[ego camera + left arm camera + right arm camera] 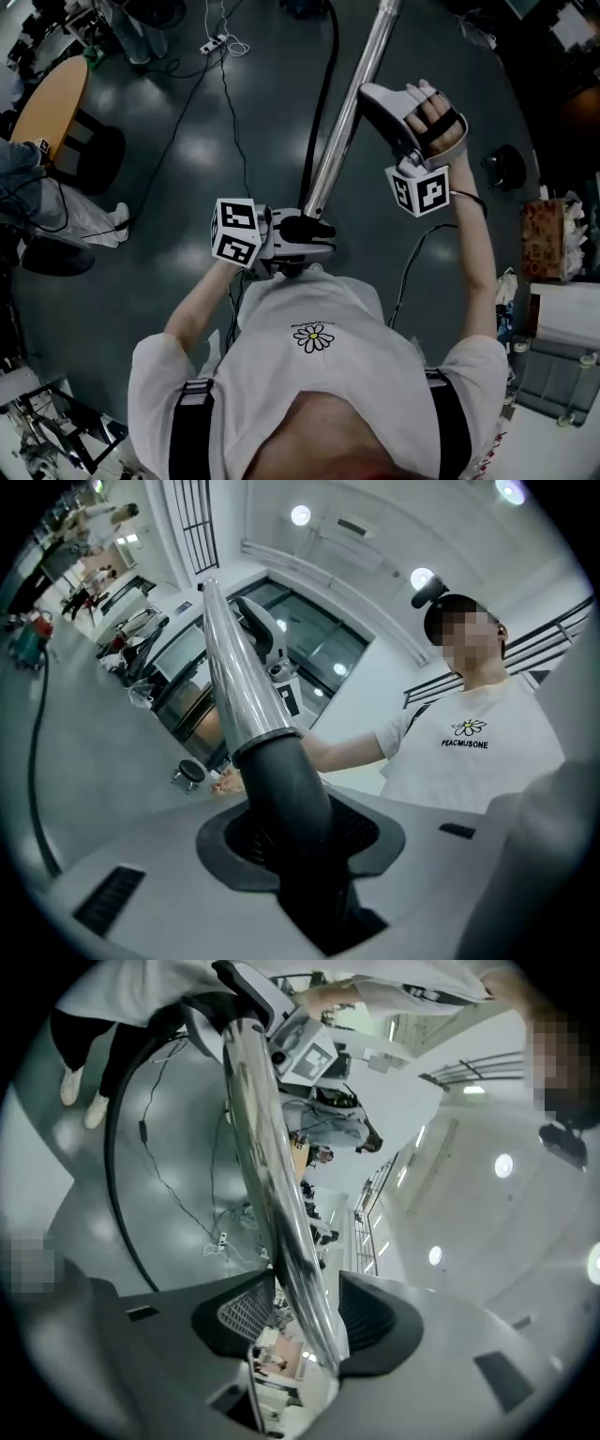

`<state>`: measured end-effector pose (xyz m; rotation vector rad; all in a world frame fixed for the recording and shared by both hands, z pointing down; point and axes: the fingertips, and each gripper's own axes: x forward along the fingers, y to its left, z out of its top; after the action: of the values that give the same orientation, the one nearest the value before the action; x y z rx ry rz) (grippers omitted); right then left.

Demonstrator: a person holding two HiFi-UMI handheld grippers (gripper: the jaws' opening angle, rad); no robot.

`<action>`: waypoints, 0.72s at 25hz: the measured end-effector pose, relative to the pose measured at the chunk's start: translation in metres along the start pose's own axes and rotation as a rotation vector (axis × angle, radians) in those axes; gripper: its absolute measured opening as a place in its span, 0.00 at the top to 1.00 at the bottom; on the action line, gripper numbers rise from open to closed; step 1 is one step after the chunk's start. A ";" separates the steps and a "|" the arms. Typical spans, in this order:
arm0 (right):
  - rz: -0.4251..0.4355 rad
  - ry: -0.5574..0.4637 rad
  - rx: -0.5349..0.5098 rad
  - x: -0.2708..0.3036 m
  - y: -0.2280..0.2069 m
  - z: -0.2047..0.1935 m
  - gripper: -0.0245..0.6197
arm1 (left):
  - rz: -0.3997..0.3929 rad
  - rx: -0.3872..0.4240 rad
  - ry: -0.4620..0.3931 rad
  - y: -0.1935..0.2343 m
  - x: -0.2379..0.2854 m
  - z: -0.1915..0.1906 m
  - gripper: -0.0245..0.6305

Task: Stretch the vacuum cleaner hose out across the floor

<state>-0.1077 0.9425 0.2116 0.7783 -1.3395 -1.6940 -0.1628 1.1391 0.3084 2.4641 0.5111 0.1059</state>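
Well off to the left of the left gripper [309,230], a round wooden table [52,98] stands beside a black base [94,155]. Nearer the wearer, about level with that gripper, a seated person's legs [47,211] stretch out, with one white shoe [122,217] on the gripper's side. Far ahead of the left gripper a white power strip [214,43] lies on the dark glossy floor [169,187], and a thin cable [230,112] runs back from it toward the gripper. To the right of the right gripper [370,94] sits a black stool [506,167]. Behind it on that side are a patterned box [544,239] and a white bin [562,314].
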 end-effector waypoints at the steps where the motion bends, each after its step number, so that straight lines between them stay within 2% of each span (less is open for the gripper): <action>1: 0.008 0.062 0.086 -0.006 0.005 -0.021 0.65 | -0.002 -0.022 -0.003 0.000 0.000 -0.004 0.75; 2: 0.006 0.140 0.224 -0.010 0.008 -0.045 0.65 | -0.010 -0.041 -0.008 -0.001 0.001 -0.006 0.75; 3: -0.006 0.212 0.415 -0.012 0.011 -0.067 0.65 | -0.016 -0.051 -0.013 -0.001 0.000 -0.007 0.75; 4: -0.027 0.259 0.654 -0.013 0.014 -0.085 0.65 | -0.018 -0.049 -0.013 0.000 -0.001 -0.006 0.75; 6: -0.075 0.254 1.253 -0.011 0.026 -0.107 0.65 | -0.016 -0.017 -0.011 0.003 -0.003 -0.001 0.75; 7: -0.086 0.199 1.596 -0.009 0.033 -0.111 0.65 | -0.020 -0.001 -0.015 0.004 -0.004 0.003 0.75; 8: -0.079 0.098 1.943 -0.006 0.038 -0.111 0.65 | -0.024 0.008 -0.023 0.005 -0.004 0.006 0.75; 9: -0.054 -0.060 2.263 -0.004 0.038 -0.109 0.65 | -0.027 0.012 -0.031 0.005 -0.003 0.009 0.75; 10: -0.014 -0.279 2.521 -0.003 0.032 -0.104 0.65 | -0.027 0.013 -0.036 0.007 -0.003 0.011 0.75; 11: 0.028 -0.537 2.694 -0.002 0.019 -0.098 0.65 | -0.024 0.012 -0.038 0.010 -0.002 0.013 0.76; 12: 0.058 -0.768 2.780 -0.002 0.004 -0.093 0.65 | -0.021 0.008 -0.038 0.013 -0.001 0.013 0.76; 13: 0.067 -0.908 2.799 -0.001 -0.007 -0.090 0.65 | -0.018 0.001 -0.038 0.017 0.000 0.014 0.76; 14: 0.056 -0.940 2.780 0.002 -0.013 -0.087 0.65 | -0.016 -0.005 -0.038 0.020 0.001 0.014 0.76; 16: 0.012 -0.837 2.693 0.008 -0.013 -0.086 0.65 | -0.012 -0.012 -0.037 0.024 0.005 0.015 0.76; 18: 0.005 -0.762 2.618 0.012 -0.011 -0.084 0.65 | -0.012 -0.013 -0.040 0.026 0.007 0.015 0.76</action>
<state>-0.0438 0.8938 0.1811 1.0888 -3.5192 1.1432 -0.1442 1.1139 0.3111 2.4448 0.5067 0.0547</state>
